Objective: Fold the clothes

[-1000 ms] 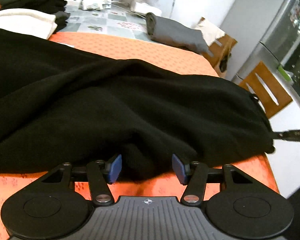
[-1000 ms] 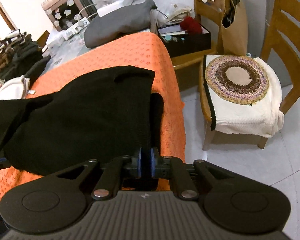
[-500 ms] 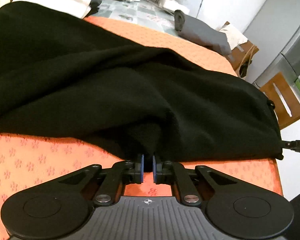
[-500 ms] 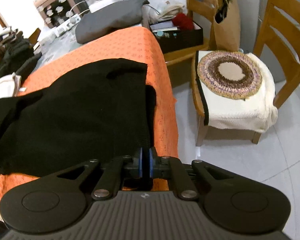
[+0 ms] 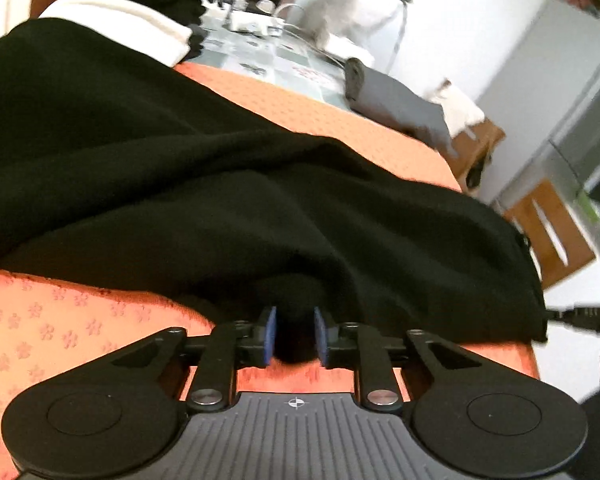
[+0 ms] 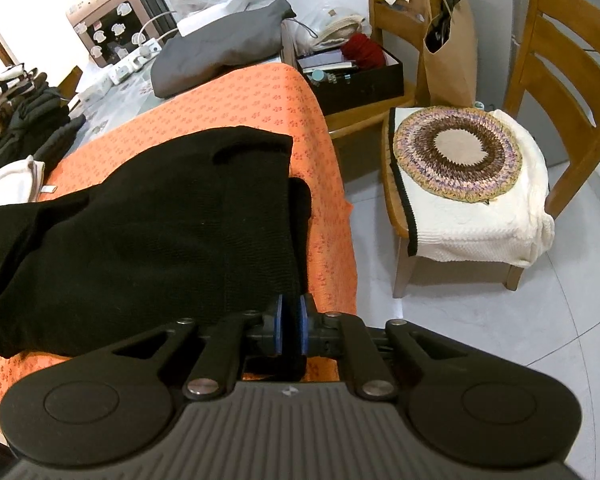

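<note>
Black knit, the garment (image 6: 140, 232) lies spread on the orange cloth (image 6: 252, 96), its near hem at the cloth's front edge so you can lift that edge and carry it over for a fold. Your right gripper (image 6: 291, 330) is clamped tight on the hem at the cloth's right corner, while your left gripper (image 5: 294, 334) has a bunch of hem between its pads as the jaws open, so that hold looks loose. Beyond the cloth sit a grey bundle (image 6: 220, 48) and stacked clothes (image 6: 20, 120); right of it stands a chair (image 6: 540, 120) on pale tile.
</note>
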